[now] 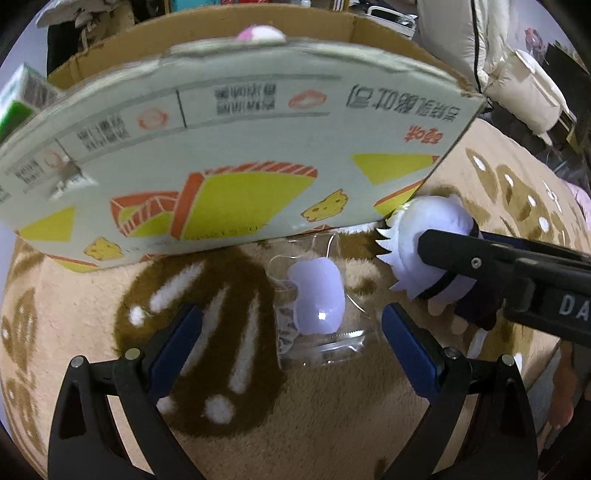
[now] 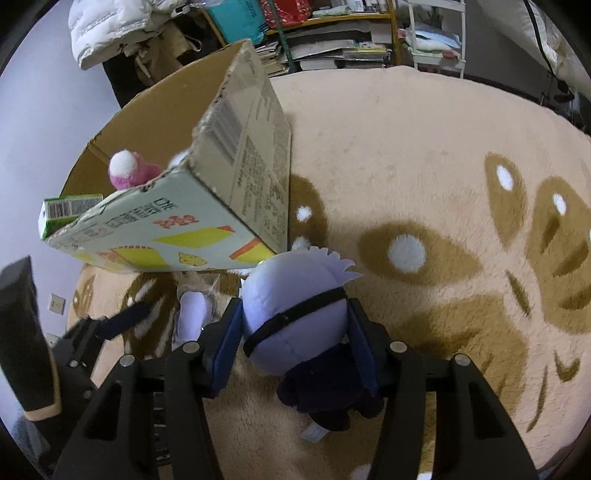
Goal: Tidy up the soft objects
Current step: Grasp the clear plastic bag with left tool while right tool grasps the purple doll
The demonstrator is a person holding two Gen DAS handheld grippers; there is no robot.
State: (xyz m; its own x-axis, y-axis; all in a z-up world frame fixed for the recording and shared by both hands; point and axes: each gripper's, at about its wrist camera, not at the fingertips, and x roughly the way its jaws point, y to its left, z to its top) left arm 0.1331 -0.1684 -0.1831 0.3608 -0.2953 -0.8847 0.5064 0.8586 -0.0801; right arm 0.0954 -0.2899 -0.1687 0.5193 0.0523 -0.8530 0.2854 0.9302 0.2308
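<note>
The right claw (image 2: 294,330) pinches the white-haired plush doll (image 2: 295,314) for the cardboard box (image 1: 221,147), while the left claw (image 1: 291,339) gapes over the bagged lavender toy (image 1: 319,295).

Setting: a lived-in home room, likely bedroom or living space. Evidence: plush beige blanket with brown-and-white animal print (image 2: 424,155) covering the surface; metal shelf stacked with books and papers (image 2: 332,40) beyond its far edge; white quilted down jacket (image 2: 110,26) heaped at far left; wall socket (image 2: 57,303).
</note>
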